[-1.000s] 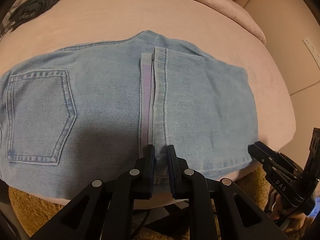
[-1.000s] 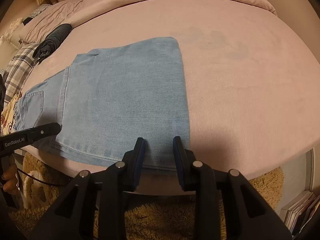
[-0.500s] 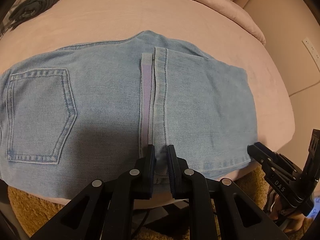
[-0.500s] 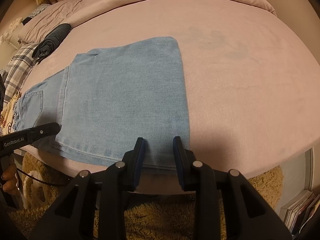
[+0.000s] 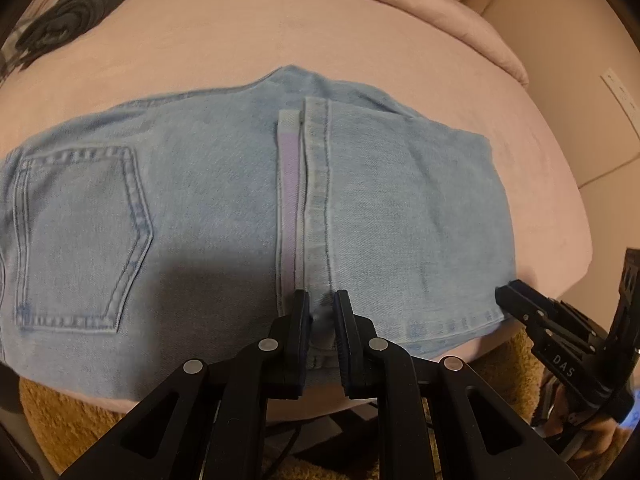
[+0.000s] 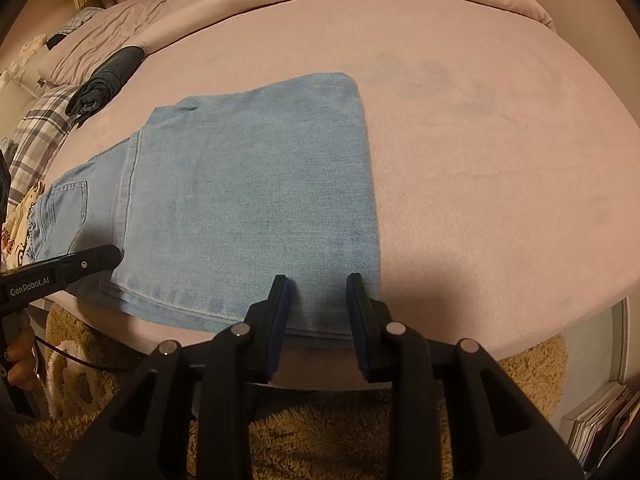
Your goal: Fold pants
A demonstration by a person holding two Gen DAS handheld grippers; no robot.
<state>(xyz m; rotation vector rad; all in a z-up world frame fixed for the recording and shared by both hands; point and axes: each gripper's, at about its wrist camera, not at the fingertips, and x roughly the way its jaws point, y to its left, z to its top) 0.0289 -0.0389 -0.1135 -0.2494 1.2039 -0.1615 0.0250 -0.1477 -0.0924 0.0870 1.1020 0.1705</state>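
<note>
Light-blue denim pants (image 5: 200,200) lie folded on a pink bed, back pocket (image 5: 80,240) at the left and the leg hems (image 5: 316,184) doubled over the middle. My left gripper (image 5: 320,300) is shut on the bunched hem end at the near edge. In the right wrist view the pants (image 6: 248,200) spread left of centre. My right gripper (image 6: 316,284) stands open, its tips straddling the flat folded corner near the bed's front edge. Each gripper shows in the other's view: the right gripper (image 5: 506,291) at the pants' right corner, the left gripper (image 6: 110,254) at their left.
The pink bed cover (image 6: 480,160) stretches bare to the right and behind. A dark rolled garment (image 6: 104,80) and plaid cloth (image 6: 36,132) lie at the back left. A shaggy brown rug (image 6: 320,432) covers the floor below; books (image 6: 600,420) stand at the lower right.
</note>
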